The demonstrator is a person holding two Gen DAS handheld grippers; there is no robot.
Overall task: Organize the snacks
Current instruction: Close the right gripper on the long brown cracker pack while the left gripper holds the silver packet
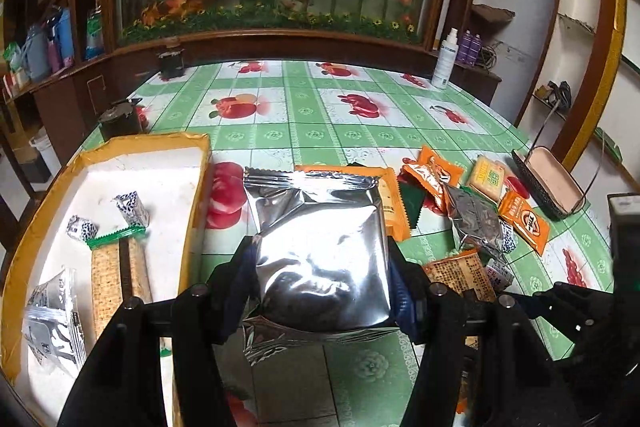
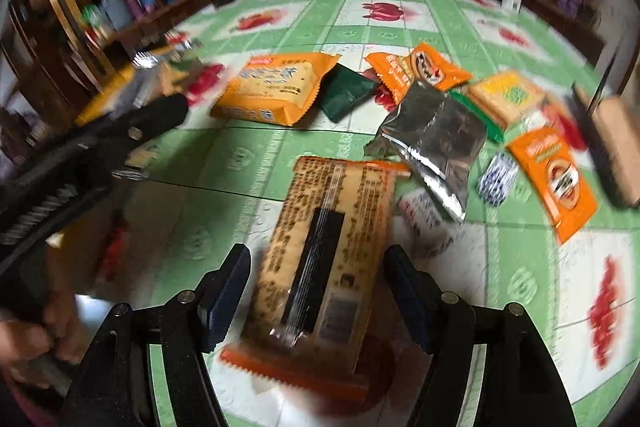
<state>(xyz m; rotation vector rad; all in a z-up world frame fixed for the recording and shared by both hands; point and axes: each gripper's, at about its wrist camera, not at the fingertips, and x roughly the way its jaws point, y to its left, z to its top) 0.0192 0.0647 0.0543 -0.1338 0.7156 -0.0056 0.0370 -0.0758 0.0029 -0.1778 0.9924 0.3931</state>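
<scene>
My left gripper (image 1: 322, 291) is clamped on a silver foil packet (image 1: 320, 251), lifted just beside the yellow-rimmed tray (image 1: 192, 211). My right gripper (image 2: 316, 303) stands open, straddling an orange cracker packet (image 2: 320, 267) lying on the table (image 2: 520, 287). Next, I judge, comes carrying the foil packet over the tray and releasing it.

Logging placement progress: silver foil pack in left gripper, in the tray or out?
Out. Silver foil pack sits clamped in the left gripper, right of the tray.

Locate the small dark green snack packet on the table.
In the right wrist view the small dark green snack packet lies upper centre on the green checked tablecloth, touching the right end of the large orange biscuit pack.
</scene>
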